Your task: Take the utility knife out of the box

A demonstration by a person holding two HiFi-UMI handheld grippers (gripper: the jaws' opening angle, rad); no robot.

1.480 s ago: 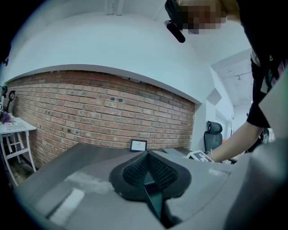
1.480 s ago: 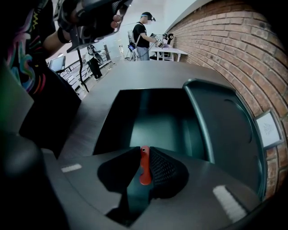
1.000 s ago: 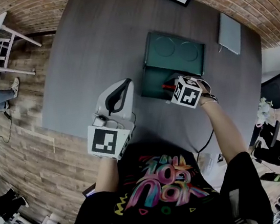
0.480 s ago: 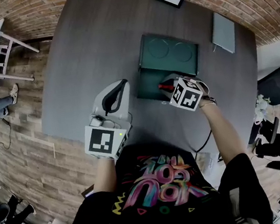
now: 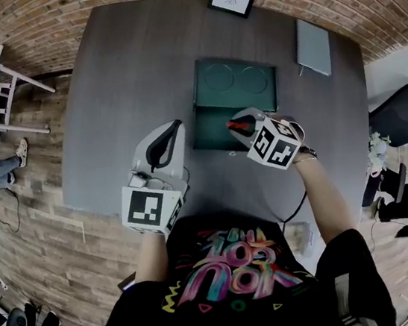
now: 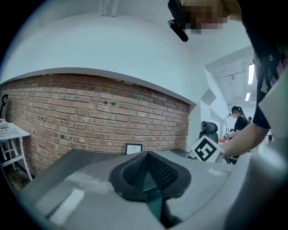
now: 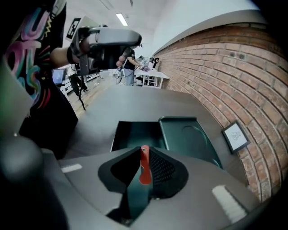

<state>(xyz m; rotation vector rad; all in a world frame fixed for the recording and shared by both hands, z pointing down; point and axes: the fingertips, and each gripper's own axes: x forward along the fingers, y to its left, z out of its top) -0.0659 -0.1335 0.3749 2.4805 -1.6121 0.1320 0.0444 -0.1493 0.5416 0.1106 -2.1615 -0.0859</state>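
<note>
Red slim utility knife [image 7: 145,171] sits clamped between the jaws of the right gripper [image 7: 142,155], above the open dark-green rectangular box [image 5: 211,131]. The left gripper [image 6: 147,156] hovers nearby over the grey table [image 5: 123,72], jaws together, empty.

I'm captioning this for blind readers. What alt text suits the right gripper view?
The right hand-held gripper pinches a red utility knife between its jaws. Beyond it, an open dark green box lies on a grey table, its lid folded flat toward a brick wall.
</note>
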